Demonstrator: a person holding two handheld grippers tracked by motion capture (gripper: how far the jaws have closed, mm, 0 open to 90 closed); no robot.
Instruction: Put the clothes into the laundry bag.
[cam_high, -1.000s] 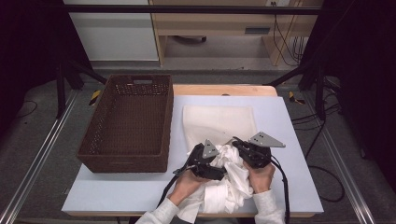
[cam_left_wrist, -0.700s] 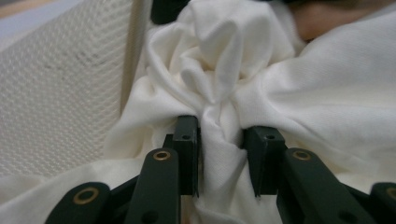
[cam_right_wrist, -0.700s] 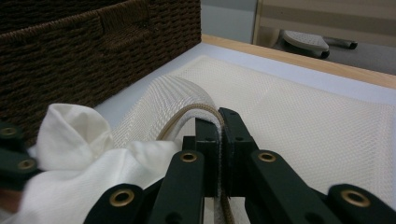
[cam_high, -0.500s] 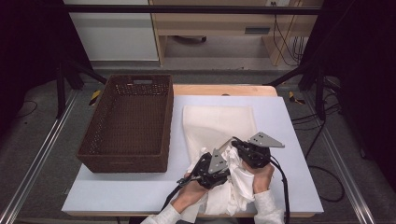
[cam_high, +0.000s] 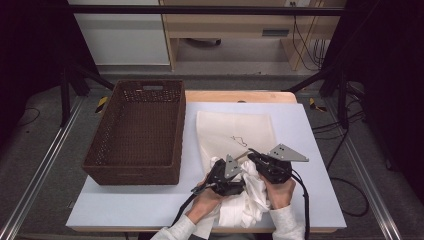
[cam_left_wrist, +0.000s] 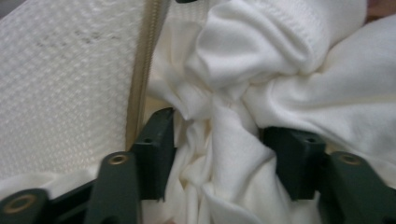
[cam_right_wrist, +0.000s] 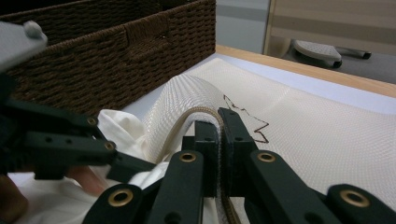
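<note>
A cream mesh bag (cam_high: 235, 131) with a tan zipper (cam_left_wrist: 142, 70) lies flat on the white table (cam_high: 310, 130). My right gripper (cam_right_wrist: 218, 119) is shut on the bag's zipper edge and holds it up in an arch. A crumpled white garment (cam_high: 247, 200) lies at the bag's near end, between the two hands. My left gripper (cam_left_wrist: 217, 140) has a bunched fold of this garment (cam_left_wrist: 261, 60) pinched between its jaws, right against the bag's mesh (cam_left_wrist: 60, 84). In the high view the left gripper (cam_high: 235, 176) sits just left of the right gripper (cam_high: 252, 155).
A dark brown woven basket (cam_high: 177, 130) stands on the left half of the table, close to the bag's left edge. A thin dark thread (cam_right_wrist: 254, 123) lies on the bag. Wooden furniture and cables lie beyond the far edge.
My left gripper has moved right and forward with the garment, up against the raised bag edge. The right gripper has stayed put, still on the zipper edge.
</note>
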